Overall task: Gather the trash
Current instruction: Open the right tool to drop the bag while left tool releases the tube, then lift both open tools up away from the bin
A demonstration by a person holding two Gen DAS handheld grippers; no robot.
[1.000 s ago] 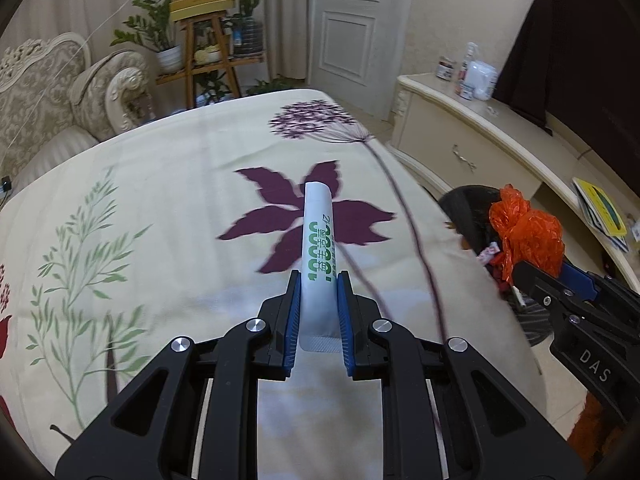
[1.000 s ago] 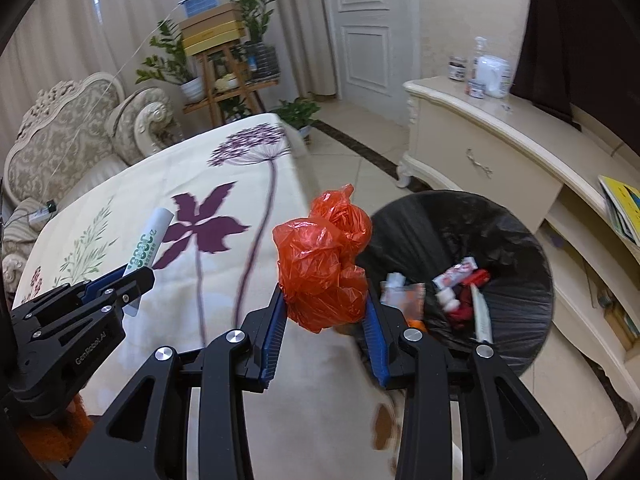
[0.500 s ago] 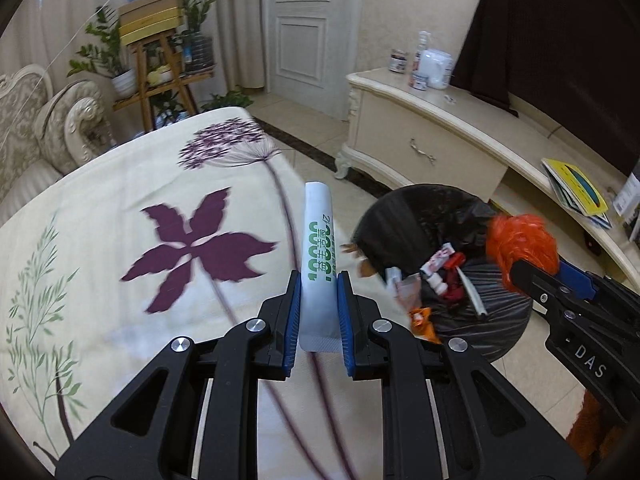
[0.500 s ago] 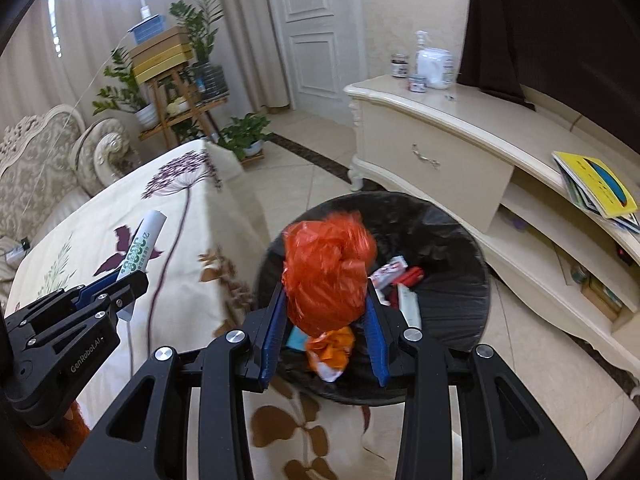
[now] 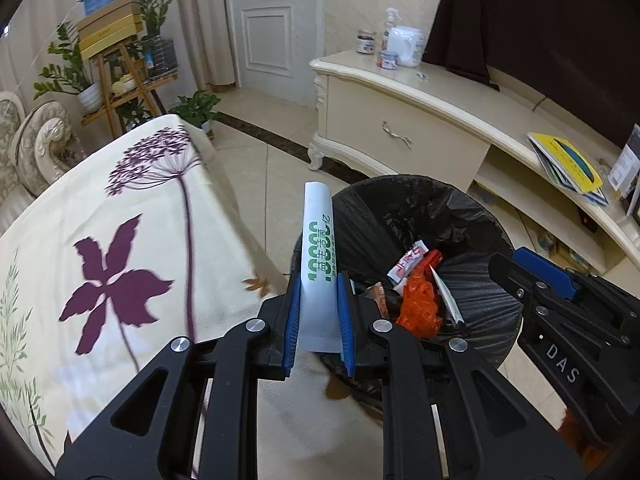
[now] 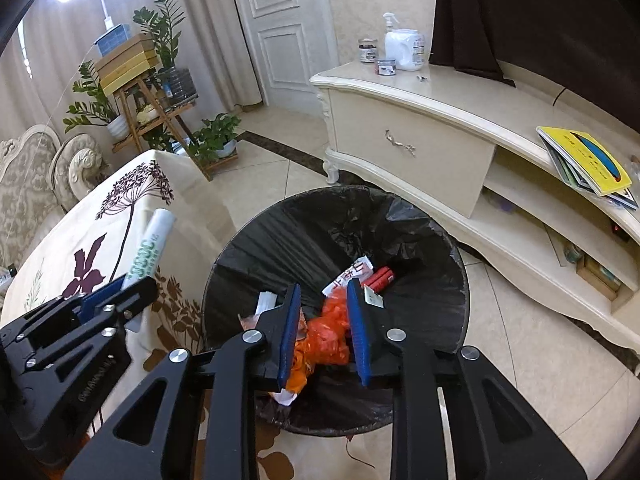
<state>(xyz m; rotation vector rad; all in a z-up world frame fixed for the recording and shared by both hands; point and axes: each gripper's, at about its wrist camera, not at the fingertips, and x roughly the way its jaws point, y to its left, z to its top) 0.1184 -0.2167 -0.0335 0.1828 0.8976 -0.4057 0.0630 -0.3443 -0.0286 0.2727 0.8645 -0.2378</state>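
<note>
Carry your left gripper point(image 5: 318, 322), fingers clamped on the white green-printed rolled packet point(image 5: 319, 264), past the table edge over the black-lined round bin point(image 6: 420, 216) before releasing; your right gripper point(image 6: 323, 330) hangs parted, empty, above the crumpled orange plastic bag point(image 6: 326, 338) inside.

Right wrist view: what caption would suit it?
Open right gripper over the bin, orange bag dropped inside.

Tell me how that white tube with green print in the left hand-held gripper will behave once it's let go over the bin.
The white tube looks flattened where the left hand-held gripper pinches it, so it is probably soft and nearly empty. It juts out unsupported without drooping, so likely light yet fairly stiff. Its glossy skin may slip easily into the black-lined bin.
</note>
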